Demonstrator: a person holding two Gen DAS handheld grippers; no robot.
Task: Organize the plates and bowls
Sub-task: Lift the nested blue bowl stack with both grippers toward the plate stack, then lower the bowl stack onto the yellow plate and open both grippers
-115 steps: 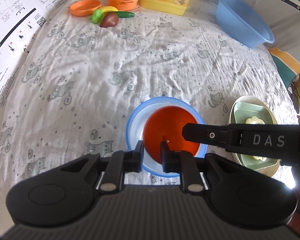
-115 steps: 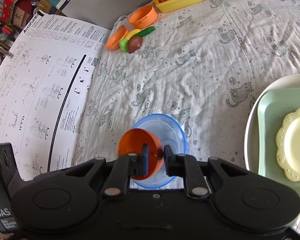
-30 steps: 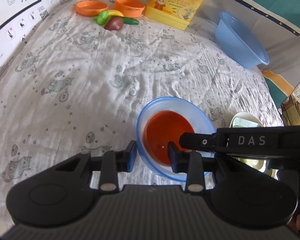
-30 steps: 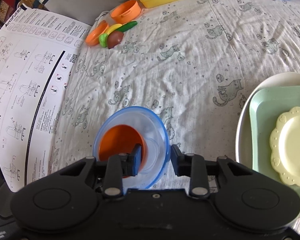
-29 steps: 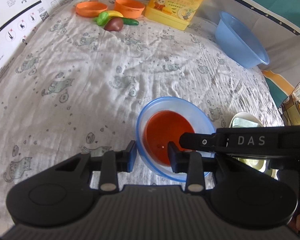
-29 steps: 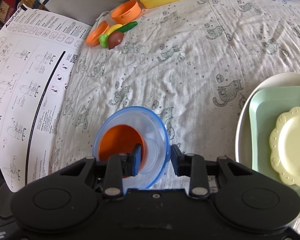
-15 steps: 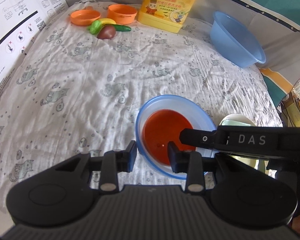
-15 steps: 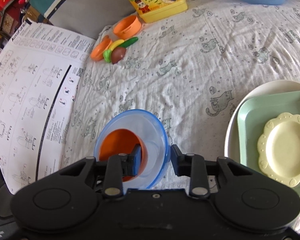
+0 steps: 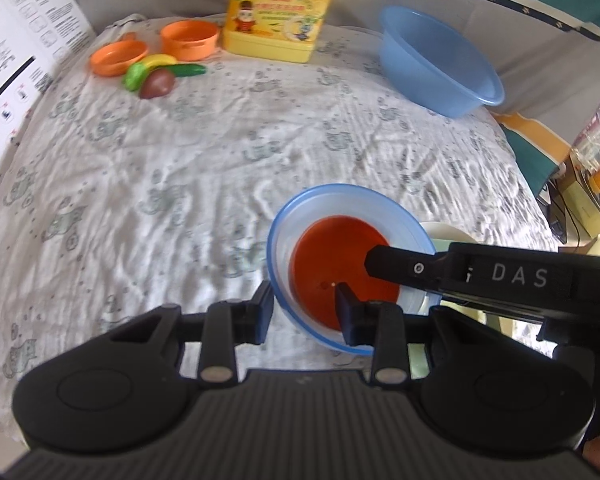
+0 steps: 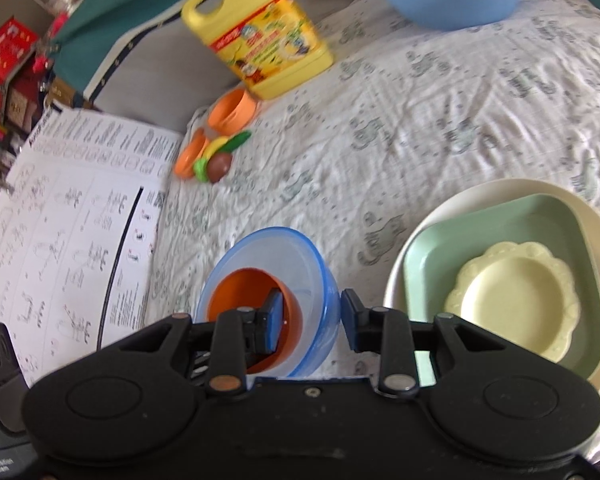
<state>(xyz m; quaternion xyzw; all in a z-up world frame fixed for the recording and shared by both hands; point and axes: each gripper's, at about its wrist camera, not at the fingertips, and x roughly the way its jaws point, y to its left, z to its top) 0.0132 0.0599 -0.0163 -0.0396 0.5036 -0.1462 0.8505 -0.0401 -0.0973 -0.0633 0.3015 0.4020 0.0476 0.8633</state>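
Blue-rimmed bowl (image 10: 266, 300) with the orange bowl (image 10: 252, 318) nested inside hangs off the bed (image 9: 180, 168), clamped at its rim by my left tongs (image 9: 304, 312) and my right tongs (image 10: 310, 326). That nesting looks done. Right of it, the plates (image 10: 512, 292) sit stacked. Farther off, the blue basin (image 9: 436, 60) and two orange dishes (image 9: 152, 46) are left. "DAS" reads on my right tongs; the yellow jug's (image 9: 278, 4) label is illegible.

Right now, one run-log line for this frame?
stage: carrying nested bowls | left gripper: shut on blue-rimmed bowl | right gripper: same bowl | inside: orange bowl | plate stack: right
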